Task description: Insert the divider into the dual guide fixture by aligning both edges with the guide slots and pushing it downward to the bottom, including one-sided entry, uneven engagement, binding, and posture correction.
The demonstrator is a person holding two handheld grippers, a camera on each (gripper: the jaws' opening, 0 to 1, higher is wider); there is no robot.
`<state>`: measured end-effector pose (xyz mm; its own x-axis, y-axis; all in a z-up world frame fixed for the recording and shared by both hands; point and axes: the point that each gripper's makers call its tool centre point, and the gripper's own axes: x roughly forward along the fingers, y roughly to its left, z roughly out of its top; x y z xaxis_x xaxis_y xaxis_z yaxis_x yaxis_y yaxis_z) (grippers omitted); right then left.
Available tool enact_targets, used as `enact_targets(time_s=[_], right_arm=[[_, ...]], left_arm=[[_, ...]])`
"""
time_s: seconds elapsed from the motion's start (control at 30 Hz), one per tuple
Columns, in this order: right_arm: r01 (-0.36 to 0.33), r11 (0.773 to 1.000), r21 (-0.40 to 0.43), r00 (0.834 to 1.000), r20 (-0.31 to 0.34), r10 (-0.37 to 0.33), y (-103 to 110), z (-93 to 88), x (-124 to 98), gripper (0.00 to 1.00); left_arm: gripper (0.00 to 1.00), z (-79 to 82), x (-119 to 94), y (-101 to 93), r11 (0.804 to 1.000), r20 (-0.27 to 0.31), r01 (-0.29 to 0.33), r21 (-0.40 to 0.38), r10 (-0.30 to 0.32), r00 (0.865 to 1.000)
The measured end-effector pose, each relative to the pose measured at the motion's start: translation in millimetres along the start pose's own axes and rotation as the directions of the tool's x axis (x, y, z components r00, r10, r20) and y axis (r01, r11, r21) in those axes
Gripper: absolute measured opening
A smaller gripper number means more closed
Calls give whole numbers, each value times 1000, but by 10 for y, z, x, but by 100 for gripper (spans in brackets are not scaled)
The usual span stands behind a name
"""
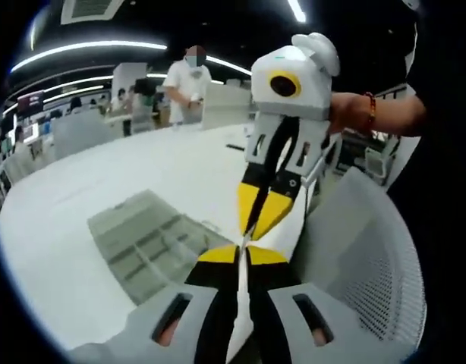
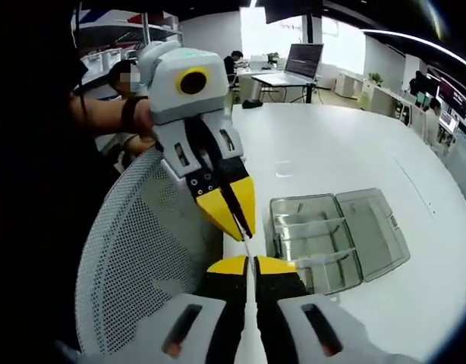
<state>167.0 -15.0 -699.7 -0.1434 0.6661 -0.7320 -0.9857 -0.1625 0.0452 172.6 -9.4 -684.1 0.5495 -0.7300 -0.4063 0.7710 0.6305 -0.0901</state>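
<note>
Divider (image 1: 240, 303): thin white sheet, clamped edge-on by both grippers, left (image 1: 244, 255) and right (image 2: 250, 265), beside box (image 2: 335, 239) on table (image 2: 347, 144).

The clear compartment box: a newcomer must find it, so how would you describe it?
Start at the big white table. Near its edge beside the white mesh chair lies the clear compartment box, lid hinged open flat. It is the see-through tray with inner partitions.

I see an open office: white table (image 2: 354, 152), white mesh chair (image 2: 134, 250) lower left, laptop (image 2: 294, 64) on a far desk, bright windows (image 2: 347, 34) upper right, ceiling light strips (image 1: 89, 53).
</note>
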Motion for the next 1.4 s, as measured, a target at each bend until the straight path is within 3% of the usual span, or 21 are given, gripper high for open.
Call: enact_targets(time_s=[0.23,0.5,0.7,0.87,1.17,1.4], right_arm=[[-34,998,-46,999,-17,33,55,19,13,0],[-52,994,-93,998,-50,48,56,53,50,0],[-53,997,-58,997,-54,50,32,126,46,0],[-40,999,-30,996,-81,37,-43,154,10,0],[32,999,5,992,-124,-32,-241,157,28,0],[58,998,2,986,-159,-57,-379,179,51,0]], left_arm=[[1,-4,-25,-22,1000,-11,14,7,-14,1000],[2,-29,-58,0,1000,-20,-27,-8,27,999],[3,0,-133,66,997,6,-66,-34,66,998],[12,-53,-192,181,996,2,-89,-29,90,996],[19,-159,-323,366,991,-34,-136,-10,136,990],[22,-146,-331,445,990,-21,-139,-7,139,990]])
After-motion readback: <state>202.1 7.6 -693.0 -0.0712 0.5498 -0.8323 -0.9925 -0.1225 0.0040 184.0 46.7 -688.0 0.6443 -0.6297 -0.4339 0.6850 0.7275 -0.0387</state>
